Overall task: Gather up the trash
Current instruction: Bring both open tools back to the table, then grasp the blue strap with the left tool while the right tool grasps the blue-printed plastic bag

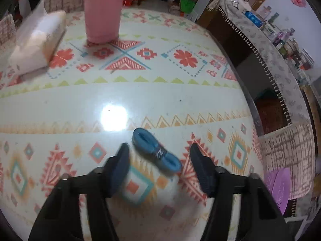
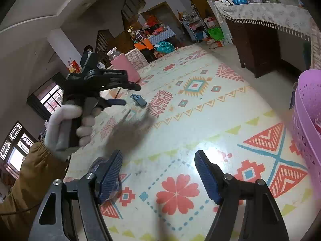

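A small blue bundle of flat lace with a dark band (image 1: 156, 152) lies on the patterned table (image 1: 140, 96). My left gripper (image 1: 159, 148) hangs just above it, open, one finger on either side, and the pads do not press on it. In the right wrist view the bundle (image 2: 138, 98) lies just beyond the left gripper (image 2: 128, 93), which a white-gloved hand (image 2: 66, 124) holds. My right gripper (image 2: 158, 154) is open over the table's near part with nothing between its fingers. A clear plastic thing (image 2: 96, 165) shows behind its left finger.
A purple perforated basket (image 2: 307, 120) stands at the table's right edge and also shows as the basket (image 1: 278, 186). A tall pink bottle (image 1: 103, 10) and a tissue pack (image 1: 38, 42) stand at the far side. Beyond the table's edge stands a dark cabinet with a fringed cloth (image 1: 260, 46).
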